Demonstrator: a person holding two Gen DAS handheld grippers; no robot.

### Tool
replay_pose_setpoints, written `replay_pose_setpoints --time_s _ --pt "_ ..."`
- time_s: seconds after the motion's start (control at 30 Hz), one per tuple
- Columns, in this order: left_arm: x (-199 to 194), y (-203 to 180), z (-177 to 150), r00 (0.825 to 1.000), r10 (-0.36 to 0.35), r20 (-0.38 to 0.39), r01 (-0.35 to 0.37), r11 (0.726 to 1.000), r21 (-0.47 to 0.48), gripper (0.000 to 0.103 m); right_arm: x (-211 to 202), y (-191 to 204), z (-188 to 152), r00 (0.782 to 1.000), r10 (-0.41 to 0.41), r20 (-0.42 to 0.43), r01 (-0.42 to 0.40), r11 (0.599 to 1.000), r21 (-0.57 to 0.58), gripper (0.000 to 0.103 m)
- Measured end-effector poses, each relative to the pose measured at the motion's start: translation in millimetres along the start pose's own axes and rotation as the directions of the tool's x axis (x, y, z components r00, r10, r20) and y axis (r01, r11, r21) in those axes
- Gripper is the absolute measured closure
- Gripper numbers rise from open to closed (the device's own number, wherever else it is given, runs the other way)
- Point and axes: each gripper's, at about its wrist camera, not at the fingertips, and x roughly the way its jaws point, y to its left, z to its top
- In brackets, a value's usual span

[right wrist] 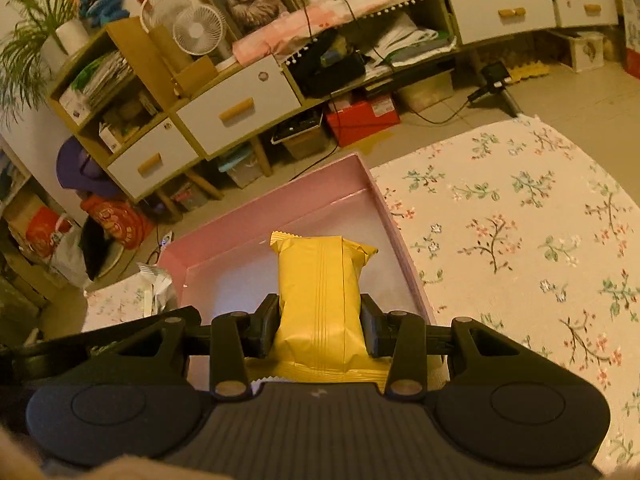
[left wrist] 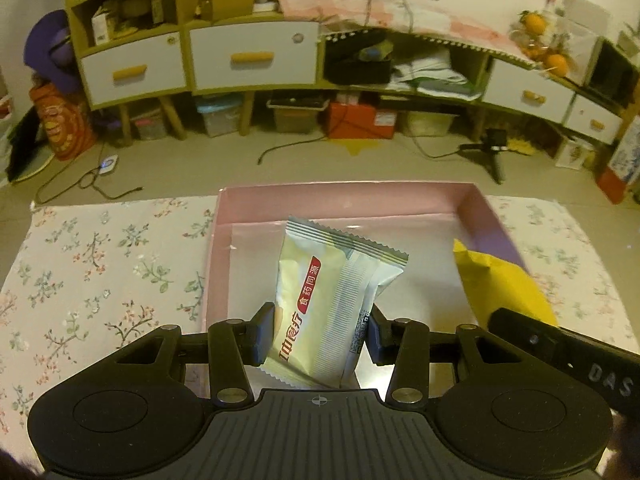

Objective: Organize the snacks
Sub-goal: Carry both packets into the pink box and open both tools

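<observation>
A shallow pink box lies open on the floral cloth. My left gripper is shut on a cream and silver snack packet with a red label, held over the box's inside. At the right of that view a yellow packet shows, with part of the other gripper's black body under it. In the right wrist view my right gripper is shut on that yellow snack packet, held above the pink box. The silver packet peeks in at the left.
The floral cloth spreads to the right of the box. Beyond the table stand shelves with white drawers, storage bins, a red box, fans, cables on the floor and a small tripod.
</observation>
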Motion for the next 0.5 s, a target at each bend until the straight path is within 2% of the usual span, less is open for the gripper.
replay_pose_setpoints --time_s 0.23,0.3,0.37,0.43,0.5 --pt "5.2 1.2 -1.1 1.0 0.022 0.0 -0.022 0.999 -0.025 0.058 -0.5 2.6 0.3 1.0 0.006 -0.001 -0.006 1.0 -0.002 0.06" --pt "3.5 0.2 -2.6 1.0 0.013 0.0 -0.013 1.0 -0.017 0.051 -3.2 1.7 1.8 1.0 0.002 0.002 -0.002 1.0 0.0 0.052" --pt "0.9 -1.8 -3.5 1.0 0.02 0.003 -0.02 1.0 -0.008 0.04 -6.6 1.3 3.3 1.0 0.002 0.007 -0.002 1.0 0.009 0.041" --pt "-1.6 -2.2 -5.2 0.999 0.035 0.001 -0.035 0.999 -0.001 0.033 -10.5 0.8 4.1 1.0 0.008 0.005 -0.008 1.0 0.014 0.038" --pt "-5.4 -0.7 -7.3 0.999 0.043 -0.001 -0.043 0.999 -0.008 0.032 -12.1 -0.2 3.8 1.0 0.009 0.006 -0.009 1.0 0.018 0.035"
